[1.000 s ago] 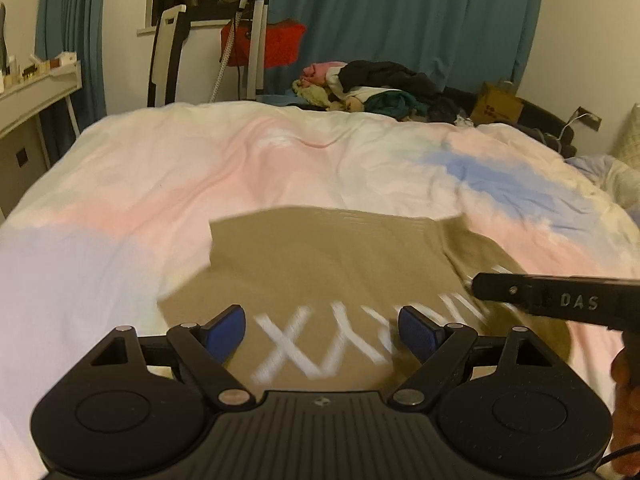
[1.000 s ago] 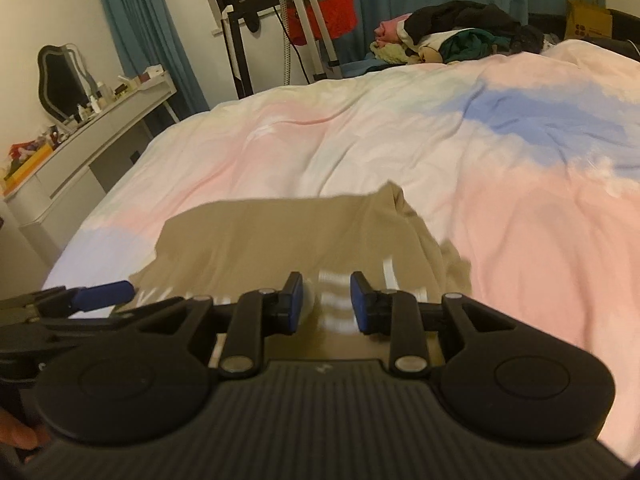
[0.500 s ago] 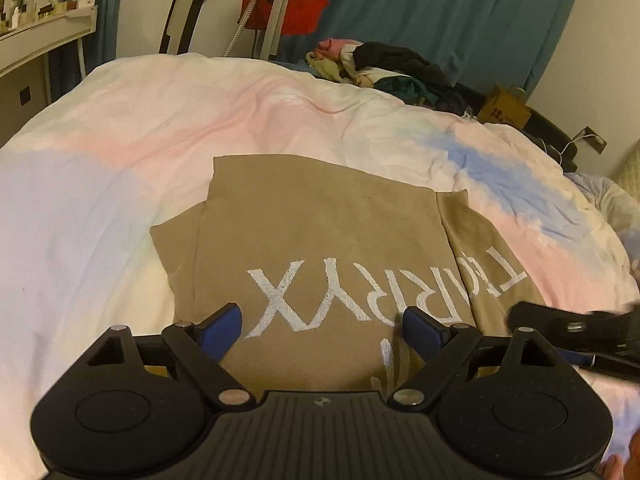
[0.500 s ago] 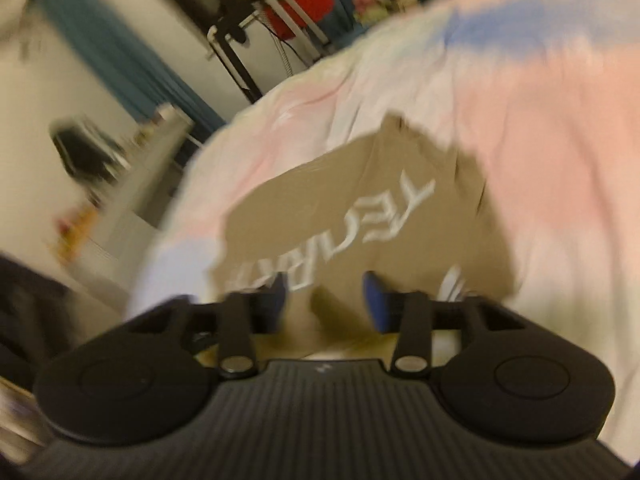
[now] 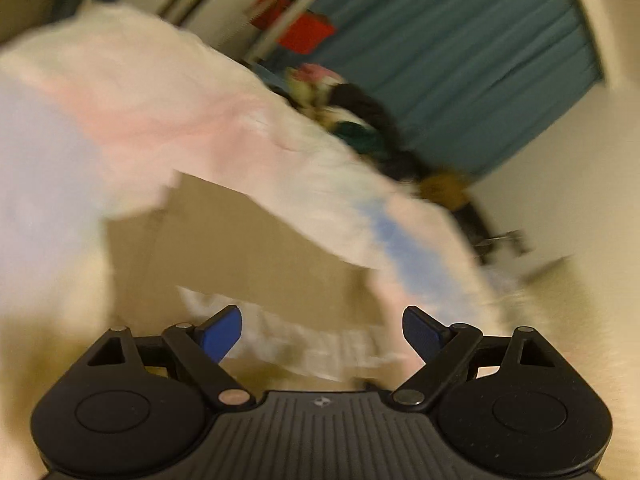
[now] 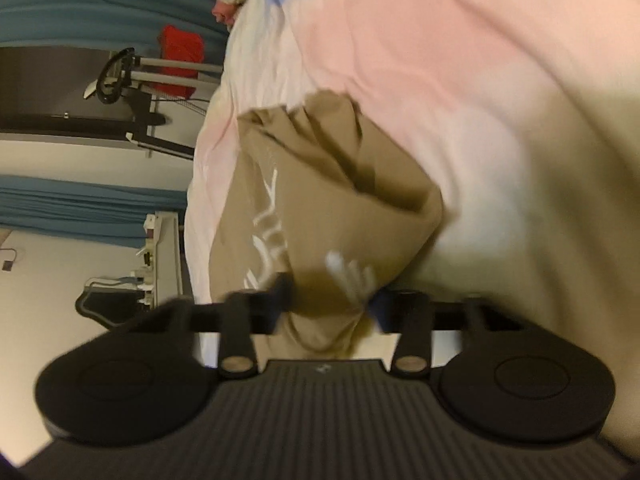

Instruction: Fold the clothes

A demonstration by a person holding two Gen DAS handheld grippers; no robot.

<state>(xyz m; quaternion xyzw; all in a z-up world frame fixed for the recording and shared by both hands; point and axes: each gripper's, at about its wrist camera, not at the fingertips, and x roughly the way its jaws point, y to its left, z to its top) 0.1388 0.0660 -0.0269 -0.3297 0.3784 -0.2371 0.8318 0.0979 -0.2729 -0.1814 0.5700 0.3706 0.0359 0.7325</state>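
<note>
Right wrist view: tan shirt (image 6: 320,200) is bunched & clamped by right gripper (image 6: 330,306) at 6 o'clock. Left gripper (image 5: 322,330) is held wide open, empty, over shirt on duvet (image 5: 120,120).

A bed (image 5: 168,92) with a pastel duvet of pink, white and blue patches fills the room's middle. Beyond its far edge hang teal curtains (image 5: 460,52) against a cream wall (image 5: 568,184). A heap of clothes (image 5: 352,116) lies at the bed's far end. Near the curtains stands a tripod (image 6: 152,72) with something red (image 6: 180,60) behind it. A white shelf (image 6: 164,256) runs beside the bed. The light is dim and warm.
</note>
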